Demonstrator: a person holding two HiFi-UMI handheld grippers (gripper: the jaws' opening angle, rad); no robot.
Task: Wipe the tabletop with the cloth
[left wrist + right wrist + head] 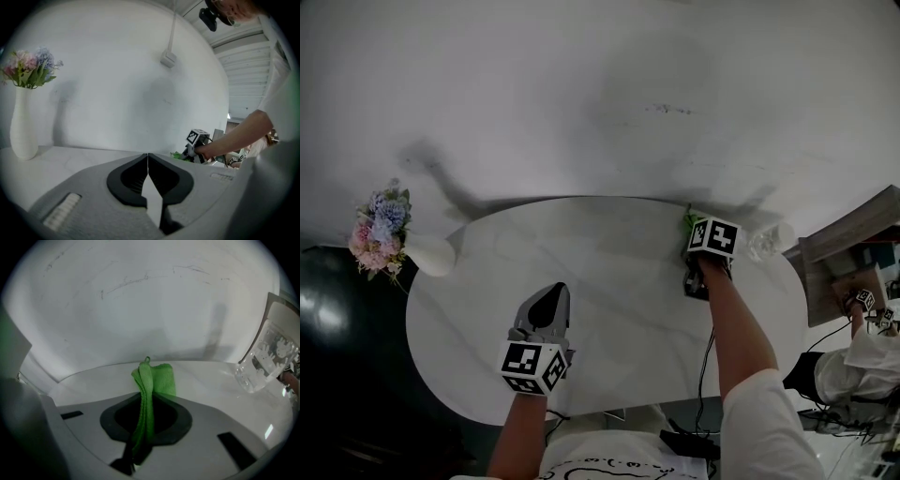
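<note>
Your right tool (146, 404) clamps the cloth (158, 377): press it flat onto the bench (206, 378) ahead, clear of the glass (265, 359); left tool (148, 164) closed, empty.

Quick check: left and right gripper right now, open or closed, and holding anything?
Left gripper: closed, nothing between the jaws.
Right gripper: closed on the green cloth.

The white oval table (614, 277) carried a flower vase (432, 256) at nine o'clock, a clear glass (767, 241) at two
</note>
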